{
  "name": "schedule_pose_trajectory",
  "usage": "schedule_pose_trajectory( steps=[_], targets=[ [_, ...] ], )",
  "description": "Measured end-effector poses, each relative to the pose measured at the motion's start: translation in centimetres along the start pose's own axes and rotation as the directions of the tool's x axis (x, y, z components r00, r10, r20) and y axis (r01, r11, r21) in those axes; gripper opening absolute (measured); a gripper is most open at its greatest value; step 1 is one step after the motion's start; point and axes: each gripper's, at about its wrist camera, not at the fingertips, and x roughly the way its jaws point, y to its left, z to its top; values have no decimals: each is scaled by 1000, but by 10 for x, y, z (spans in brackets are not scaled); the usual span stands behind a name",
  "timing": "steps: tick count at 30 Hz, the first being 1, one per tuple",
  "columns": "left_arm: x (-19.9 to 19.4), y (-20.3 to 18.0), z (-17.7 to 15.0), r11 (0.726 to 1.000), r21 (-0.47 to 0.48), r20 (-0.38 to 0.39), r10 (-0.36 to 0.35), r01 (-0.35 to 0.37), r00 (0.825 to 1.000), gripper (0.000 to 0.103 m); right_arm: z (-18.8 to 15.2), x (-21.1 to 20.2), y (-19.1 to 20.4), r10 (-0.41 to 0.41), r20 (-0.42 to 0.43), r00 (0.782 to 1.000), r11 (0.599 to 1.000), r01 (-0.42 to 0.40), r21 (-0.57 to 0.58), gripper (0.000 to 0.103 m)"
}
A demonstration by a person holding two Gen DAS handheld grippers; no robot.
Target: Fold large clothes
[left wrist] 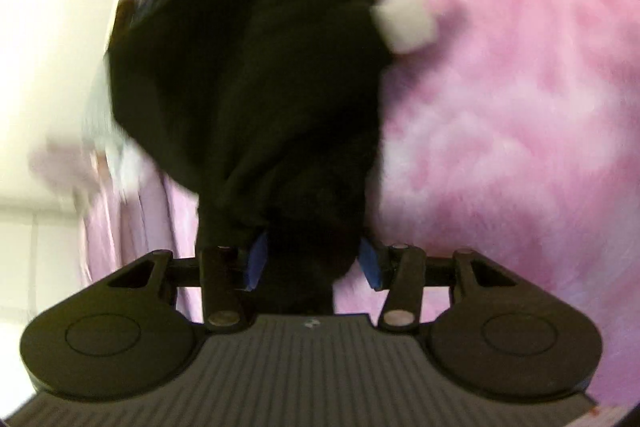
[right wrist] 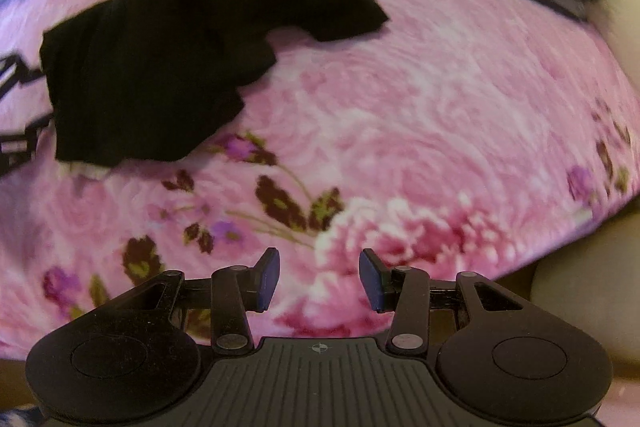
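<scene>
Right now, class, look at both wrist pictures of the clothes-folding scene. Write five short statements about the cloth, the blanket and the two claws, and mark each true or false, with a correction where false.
1. The left claw has black cloth bunched between its fingers. True.
2. The right claw holds a white towel. False: nothing is between its fingers, which stand apart.
3. The blanket is pink with a flower print. True.
4. The black cloth lies neatly folded into a square. False: it lies crumpled and uneven.
5. The right claw's fingers are touching the black cloth. False: in its own view the cloth lies well beyond them, to the upper left.
</scene>
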Motion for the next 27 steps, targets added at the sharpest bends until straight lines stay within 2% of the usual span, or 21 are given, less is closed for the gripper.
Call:
schedule_pose_trajectory(
  steps=[1, 2, 3, 5, 6, 7, 8, 10, 11, 13, 14, 16, 17, 19, 22, 23, 24, 25, 27],
  targets=[
    [3, -3, -1, 1000, 27, 21, 11, -12, 1000, 27, 1, 4, 6, -7, 10, 1000, 1000, 7, -28, 41],
    [4, -2, -3, 1000, 24, 29, 16, -17, 999, 19, 2, 7, 12, -14, 21, 1000, 998, 15, -61, 41],
    [4, 4, -5, 1000, -5, 35, 16, -16, 999, 17, 4, 10, 20, -22, 39, 999, 994, 26, -106, 41],
    [-2, 26, -8, 989, -144, 22, 19, -15, 1000, 14, 3, 13, 34, -28, 91, 995, 979, 46, -197, 41],
    [-6, 40, -6, 975, -221, 2, 24, -23, 1000, 13, 3, 14, 43, -24, 123, 992, 966, 55, -251, 41],
    [-11, 55, -10, 950, -312, -18, 21, -26, 1000, 13, 2, 16, 52, -19, 154, 988, 946, 67, -318, 41],
    [-17, 72, -17, 908, -418, -38, 12, -26, 999, 12, 0, 18, 60, -13, 177, 984, 925, 79, -372, 41],
    [-27, 103, -31, 803, -594, -71, 4, -45, 997, 10, -5, 26, 81, 1, 217, 976, 864, 109, -492, 42],
    [-30, 116, -38, 750, -659, -86, -3, -55, 996, 10, -6, 31, 89, 5, 227, 974, 842, 119, -527, 45],
    [-32, 133, -55, 660, -747, -114, -4, -83, 993, 10, -8, 42, 103, 14, 263, 965, 813, 143, -564, 50],
    [-29, 138, -63, 629, -772, -127, -14, -90, 992, 10, -8, 46, 108, 19, 282, 959, 808, 151, -569, 54],
    [-17, 143, -74, 589, -802, -145, -34, -98, 989, 10, -10, 56, 121, 20, 336, 942, 778, 196, -597, 59],
    [-11, 142, -81, 579, -810, -145, -49, -90, 988, 10, -10, 59, 126, 22, 358, 933, 761, 217, -611, 61],
    [-1, 137, -86, 583, -808, -150, -56, -89, 987, 10, -12, 71, 136, 25, 425, 905, 726, 275, -630, 62],
    [6, 130, -91, 589, -803, -162, -67, -92, 985, 10, -13, 91, 145, 4, 541, 841, 652, 407, -639, 62],
    [7, 127, -93, 590, -802, -167, -72, -93, 983, 10, -11, 97, 145, -1, 569, 822, 641, 437, -631, 60],
    [8, 125, -93, 590, -802, -172, -77, -94, 982, 10, -8, 101, 144, 7, 591, 807, 643, 449, -620, 31],
    [7, 122, -95, 589, -803, -172, -82, -91, 982, 9, -2, 99, 139, 32, 592, 805, 663, 426, -615, 5],
    [4, 124, -91, 579, -810, -168, -80, -92, 982, 9, 14, 81, 126, 63, 599, 799, 731, 371, -572, 2]
  ],
)
